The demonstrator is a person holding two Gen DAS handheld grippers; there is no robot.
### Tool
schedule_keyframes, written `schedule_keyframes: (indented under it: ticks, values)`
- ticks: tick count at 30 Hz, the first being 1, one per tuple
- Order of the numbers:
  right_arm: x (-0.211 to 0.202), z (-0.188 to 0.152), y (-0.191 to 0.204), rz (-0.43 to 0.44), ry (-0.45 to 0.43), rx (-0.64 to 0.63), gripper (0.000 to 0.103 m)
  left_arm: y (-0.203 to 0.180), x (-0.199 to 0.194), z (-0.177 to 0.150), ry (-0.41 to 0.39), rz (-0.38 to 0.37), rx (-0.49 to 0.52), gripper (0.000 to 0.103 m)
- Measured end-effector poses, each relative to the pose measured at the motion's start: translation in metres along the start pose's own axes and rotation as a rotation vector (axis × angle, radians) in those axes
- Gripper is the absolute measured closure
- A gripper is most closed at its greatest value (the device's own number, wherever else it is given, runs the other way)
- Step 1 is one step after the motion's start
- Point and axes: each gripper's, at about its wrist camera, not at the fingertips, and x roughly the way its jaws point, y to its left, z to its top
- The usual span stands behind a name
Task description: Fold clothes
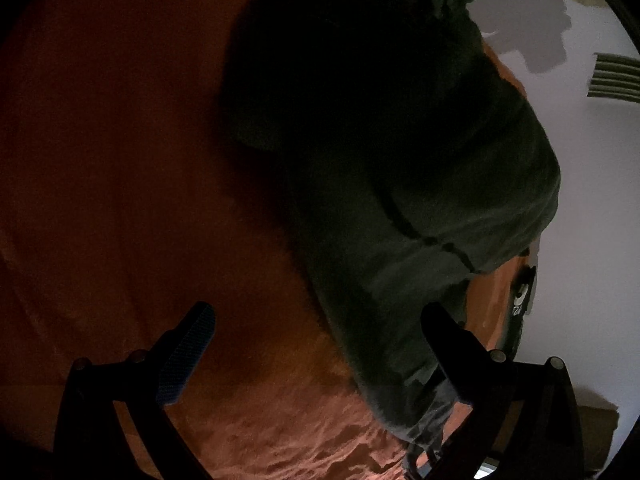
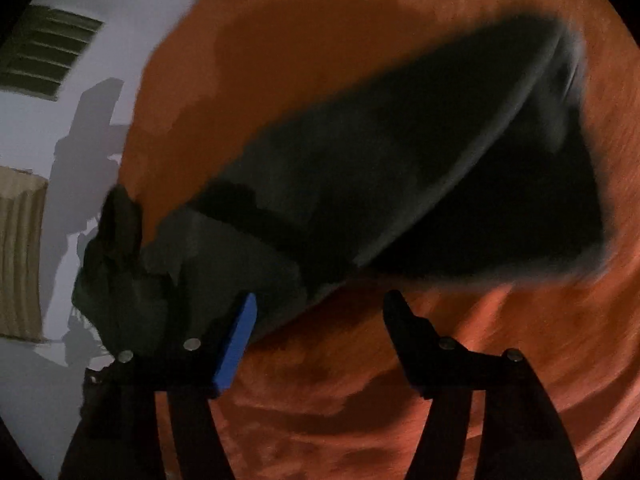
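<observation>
a: where's the garment?

b: the dark green garment (image 1: 408, 168) lies in a heap on the orange bedcover (image 1: 120, 152), along the bed's edge next to the pale floor (image 1: 592, 184). the right wrist view is blurred, but it shows the same garment (image 2: 380, 168) stretched across the cover (image 2: 460, 380) with a long fold running through it.

a: and the left gripper?

b: the left gripper (image 1: 320, 324) is released, jaws spread wide. one finger hangs over bare cover, the other finger (image 1: 444, 332) sits over the garment's lower end; i can't tell if it touches the cloth.

a: the right one?

b: the right gripper (image 2: 324, 312) is also released, nothing between its jaws. the blue pad (image 2: 236, 344) lies just beside the garment's bunched end, the other finger over bare cover.
</observation>
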Motion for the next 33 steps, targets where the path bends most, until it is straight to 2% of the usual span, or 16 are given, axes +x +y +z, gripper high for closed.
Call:
schedule_keyframes:
  ticks: [2, 6, 10, 12, 13, 14, 15, 16, 19, 23, 26, 30, 33]
  values:
    - [0.019, -0.008, 0.006, 0.058, 0.049, 0.038, 0.038, 0.002, -0.002, -0.001, -0.009, -0.002, 0.006, 0.001]
    - [0.045, -0.016, 0.019, 0.159, 0.094, 0.122, 0.038, 0.005, -0.005, 0.003, -0.01, -0.01, -0.009, 0.001]
    - [0.065, -0.014, 0.025, 0.148, 0.096, 0.174, 0.038, 0.003, -0.009, 0.004, -0.02, -0.014, 0.004, 0.001]
    - [0.063, -0.014, 0.03, 0.131, 0.077, 0.167, 0.042, 0.002, -0.008, 0.005, -0.02, -0.012, 0.007, 0.001]
    - [0.062, -0.014, 0.034, 0.112, 0.061, 0.157, 0.052, 0.003, -0.007, 0.006, -0.016, -0.014, 0.002, 0.001]
    - [0.061, -0.016, 0.035, 0.09, 0.046, 0.151, 0.068, 0.003, -0.006, 0.006, -0.013, -0.016, -0.002, 0.001]
    - [0.058, -0.017, 0.037, 0.071, 0.026, 0.146, 0.079, 0.004, -0.005, 0.007, -0.011, -0.017, -0.006, 0.001]
    - [0.053, -0.018, 0.037, 0.06, -0.006, 0.143, 0.096, 0.005, -0.005, 0.007, -0.009, -0.017, -0.009, 0.001]
    - [0.037, -0.023, 0.037, 0.03, -0.093, 0.135, 0.098, 0.006, 0.0, 0.007, 0.02, -0.027, -0.038, 0.001]
    - [0.021, -0.027, 0.046, 0.03, -0.156, 0.075, 0.099, 0.006, 0.005, 0.007, 0.037, -0.042, -0.057, 0.001]
    - [0.012, -0.02, 0.056, 0.081, -0.174, 0.005, 0.099, 0.005, 0.004, 0.006, 0.022, -0.04, -0.047, 0.001]
    - [-0.025, -0.021, 0.088, 0.146, -0.265, -0.15, 0.1, 0.007, 0.005, 0.007, 0.02, -0.052, -0.052, 0.001]
    - [-0.052, -0.027, 0.109, 0.151, -0.335, -0.253, 0.1, 0.002, 0.005, 0.006, 0.002, -0.057, -0.035, 0.001]
